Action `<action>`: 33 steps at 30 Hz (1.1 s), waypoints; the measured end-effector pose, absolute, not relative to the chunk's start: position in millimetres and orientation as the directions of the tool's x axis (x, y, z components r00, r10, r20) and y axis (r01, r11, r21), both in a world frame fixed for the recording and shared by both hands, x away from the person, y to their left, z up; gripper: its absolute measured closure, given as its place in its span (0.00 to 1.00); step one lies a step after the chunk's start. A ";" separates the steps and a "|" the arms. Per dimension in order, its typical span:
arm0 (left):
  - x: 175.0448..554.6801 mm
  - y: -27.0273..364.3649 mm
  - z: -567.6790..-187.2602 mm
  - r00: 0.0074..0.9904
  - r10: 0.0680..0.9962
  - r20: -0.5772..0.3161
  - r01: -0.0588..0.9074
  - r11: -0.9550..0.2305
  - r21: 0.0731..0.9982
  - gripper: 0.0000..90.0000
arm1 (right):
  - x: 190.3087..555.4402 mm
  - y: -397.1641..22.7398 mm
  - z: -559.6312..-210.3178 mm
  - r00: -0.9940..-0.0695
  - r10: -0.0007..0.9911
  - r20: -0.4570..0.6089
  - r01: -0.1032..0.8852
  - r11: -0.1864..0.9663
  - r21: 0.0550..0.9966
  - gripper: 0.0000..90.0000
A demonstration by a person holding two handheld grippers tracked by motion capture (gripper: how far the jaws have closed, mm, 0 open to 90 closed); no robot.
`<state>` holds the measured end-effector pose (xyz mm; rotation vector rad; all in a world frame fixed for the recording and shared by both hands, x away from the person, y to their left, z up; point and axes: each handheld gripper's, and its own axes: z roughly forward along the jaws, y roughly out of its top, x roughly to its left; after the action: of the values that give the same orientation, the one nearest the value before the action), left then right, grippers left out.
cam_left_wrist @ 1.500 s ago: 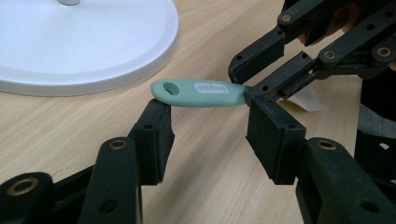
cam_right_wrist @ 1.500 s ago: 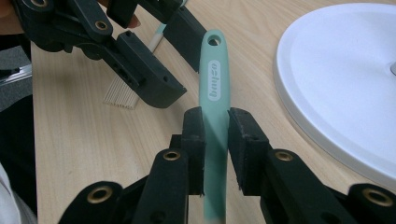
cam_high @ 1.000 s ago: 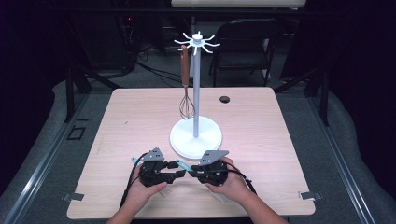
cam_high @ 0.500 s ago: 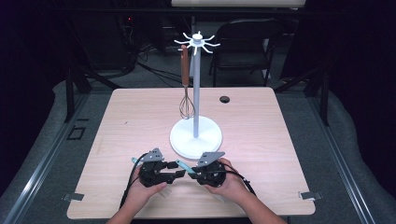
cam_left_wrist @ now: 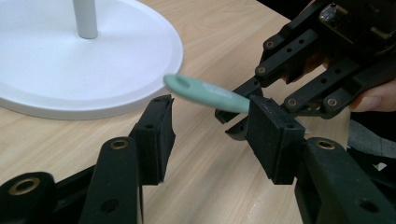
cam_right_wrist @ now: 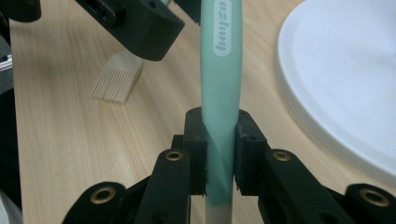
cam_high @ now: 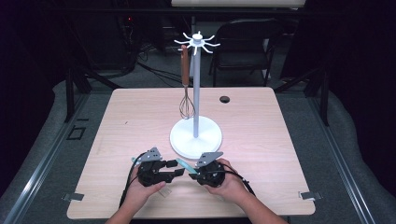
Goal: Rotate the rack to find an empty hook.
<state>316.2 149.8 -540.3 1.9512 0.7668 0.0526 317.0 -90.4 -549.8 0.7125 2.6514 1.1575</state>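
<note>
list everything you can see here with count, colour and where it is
table: one, light wood, middle of the high view
hook stand: one, white, round base on the table's middle, hooks on top
whisk: one, brown handle and metal wires, hanging from the stand
mint-green handle: one, gripped low, free end reaching between the left gripper's jaws without touching them
pale bristles: one tuft, cream, by the left gripper; what it belongs to is unclear
small round thing: one, black, far side of the table
chair: one, dark, behind the table
left gripper: one, black, open
right gripper: one, black, clamped on the handle
</note>
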 end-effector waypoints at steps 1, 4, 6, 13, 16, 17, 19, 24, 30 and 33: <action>316.1 151.7 -539.1 0.795 0.537 -0.282 0.490 -0.295 0.820 0.56 | 317.3 -90.7 -547.5 -0.871 0.490 0.040 0.356 0.572 0.739 0.87; 315.7 156.9 -534.7 0.790 0.545 -0.281 0.487 -0.279 0.828 0.56 | 319.3 -92.5 -536.6 -0.866 0.500 0.023 0.338 0.550 0.764 0.87; 314.8 159.4 -530.7 0.790 0.549 -0.272 0.478 -0.274 0.834 0.56 | 319.8 -92.2 -530.3 -0.863 0.505 0.016 0.327 0.532 0.781 0.87; 311.2 162.8 -513.1 0.786 0.574 -0.230 0.448 -0.272 0.851 0.55 | 318.2 -91.6 -512.8 -0.857 0.515 0.004 0.283 0.466 0.838 0.87; 310.7 164.4 -505.8 0.782 0.584 -0.216 0.434 -0.262 0.862 0.55 | 316.0 -93.0 -510.4 -0.856 0.517 -0.006 0.272 0.459 0.846 0.87; 310.6 164.6 -502.9 0.781 0.587 -0.215 0.432 -0.259 0.864 0.55 | 315.0 -94.0 -510.6 -0.855 0.519 -0.008 0.268 0.454 0.850 0.87; 310.7 162.9 -497.4 0.783 0.582 -0.217 0.423 -0.244 0.872 0.54 | 313.2 -96.4 -511.1 -0.851 0.525 -0.007 0.265 0.440 0.858 0.87; 314.6 147.7 -483.2 0.799 0.548 -0.248 0.428 -0.229 0.875 0.55 | 311.7 -97.8 -512.4 -0.851 0.526 -0.009 0.256 0.428 0.867 0.87; 319.4 126.6 -470.0 0.814 0.510 -0.279 0.435 -0.216 0.874 0.66 | 309.8 -95.6 -513.0 -0.848 0.529 -0.018 0.249 0.428 0.869 0.87; 320.3 118.0 -468.3 0.814 0.517 -0.265 0.434 -0.237 0.869 0.81 | 310.1 -96.4 -512.7 -0.845 0.535 -0.026 0.248 0.434 0.866 0.86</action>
<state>320.3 118.0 -468.3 1.8689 0.7196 0.0917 310.1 -96.4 -512.7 0.6749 2.3944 1.3711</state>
